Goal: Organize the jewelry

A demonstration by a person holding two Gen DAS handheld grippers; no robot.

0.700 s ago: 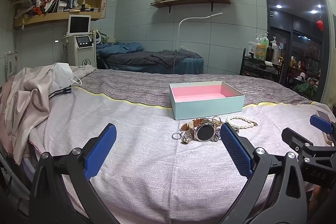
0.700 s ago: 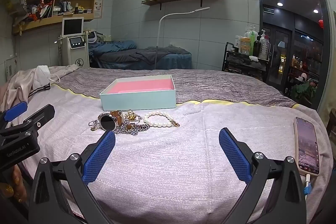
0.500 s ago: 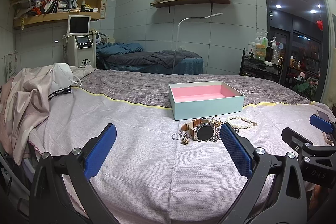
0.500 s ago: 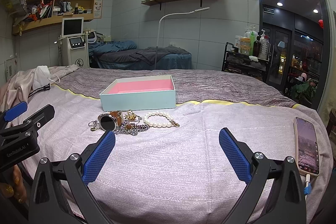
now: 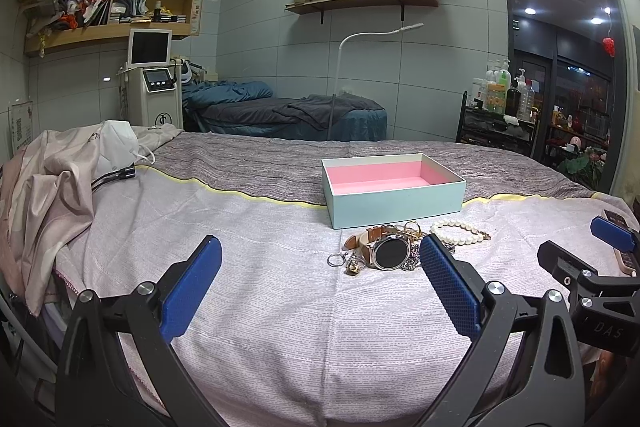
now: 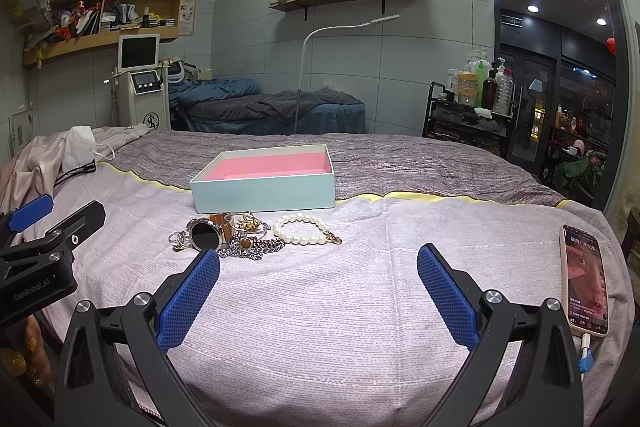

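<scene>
While both claws, left and right, gape empty, the wristwatch and pearl bracelet lie beside the pink-lined box on the bed.

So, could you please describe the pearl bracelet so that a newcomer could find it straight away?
Find the open pale blue box with the pink lining on the bed. In front of it lies a jewelry heap; the pearl bracelet lies at its end away from the watch, the only loop of white beads.
</scene>
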